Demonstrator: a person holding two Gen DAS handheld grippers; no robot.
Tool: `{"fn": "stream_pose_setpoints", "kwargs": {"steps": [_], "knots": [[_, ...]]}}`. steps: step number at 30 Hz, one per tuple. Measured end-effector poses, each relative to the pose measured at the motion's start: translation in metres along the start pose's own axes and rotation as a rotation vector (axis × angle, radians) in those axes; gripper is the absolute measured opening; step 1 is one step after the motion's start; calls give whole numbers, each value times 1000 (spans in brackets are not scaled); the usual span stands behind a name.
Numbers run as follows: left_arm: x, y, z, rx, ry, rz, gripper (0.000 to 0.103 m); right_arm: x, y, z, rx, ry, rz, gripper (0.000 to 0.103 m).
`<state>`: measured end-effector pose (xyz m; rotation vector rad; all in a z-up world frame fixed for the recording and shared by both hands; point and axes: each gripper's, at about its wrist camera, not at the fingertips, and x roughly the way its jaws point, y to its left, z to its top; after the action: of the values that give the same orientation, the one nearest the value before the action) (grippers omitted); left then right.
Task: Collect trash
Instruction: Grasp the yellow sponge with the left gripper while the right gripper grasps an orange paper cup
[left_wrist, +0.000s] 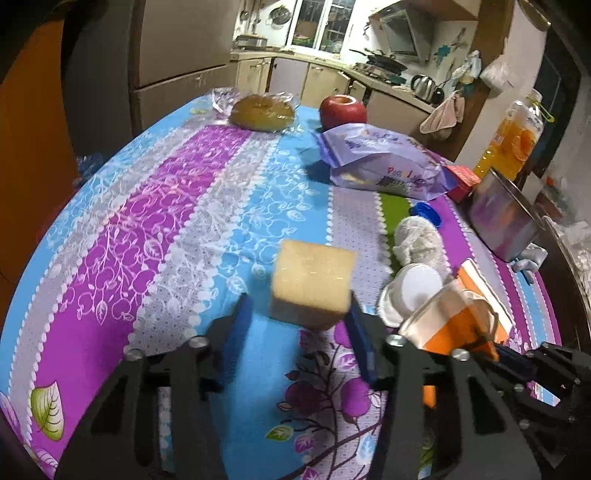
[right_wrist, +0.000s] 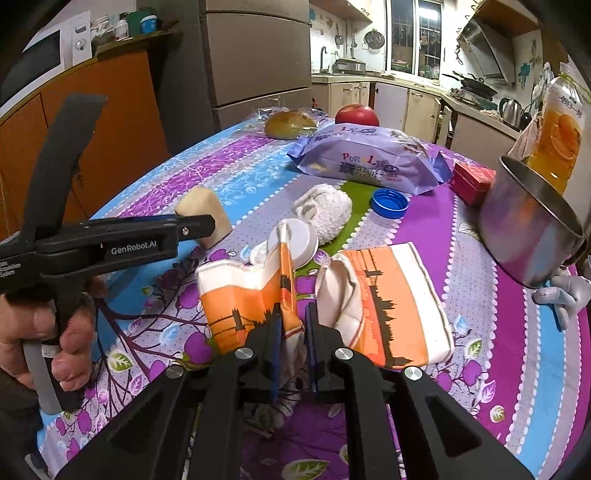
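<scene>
My right gripper (right_wrist: 293, 325) is shut on the rim of a crushed orange-and-white paper cup (right_wrist: 243, 299), also seen in the left wrist view (left_wrist: 454, 317). A second flattened cup (right_wrist: 391, 299) lies just right of it. A white lid (right_wrist: 295, 240), a crumpled white tissue (right_wrist: 325, 210) and a blue bottle cap (right_wrist: 389, 202) lie beyond. My left gripper (left_wrist: 299, 317) is open, its jaws wide either side of a yellow sponge block (left_wrist: 314, 284), which also shows in the right wrist view (right_wrist: 207, 218).
A purple bread bag (right_wrist: 369, 158), a red box (right_wrist: 472, 181), a steel pot (right_wrist: 532, 232), a juice bottle (right_wrist: 557, 133), a red apple (right_wrist: 356, 115) and a wrapped bun (right_wrist: 290, 123) sit on the patterned tablecloth (left_wrist: 147, 221). The table's left edge drops to orange cabinets.
</scene>
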<state>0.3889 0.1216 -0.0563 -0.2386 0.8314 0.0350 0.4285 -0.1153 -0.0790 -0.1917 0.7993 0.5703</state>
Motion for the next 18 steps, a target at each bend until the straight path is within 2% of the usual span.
{"fn": "stream_pose_setpoints", "kwargs": {"steps": [5, 8, 18], "knots": [[-7, -5, -3, 23, -27, 27, 36, 6, 8, 0, -30, 16, -1, 13], [-18, -2, -6, 16, -55, 43, 36, 1, 13, -3, -45, -4, -23, 13], [-75, -2, -28, 35, -184, 207, 36, -59, 37, -21, 3, -205, -126, 13]]}}
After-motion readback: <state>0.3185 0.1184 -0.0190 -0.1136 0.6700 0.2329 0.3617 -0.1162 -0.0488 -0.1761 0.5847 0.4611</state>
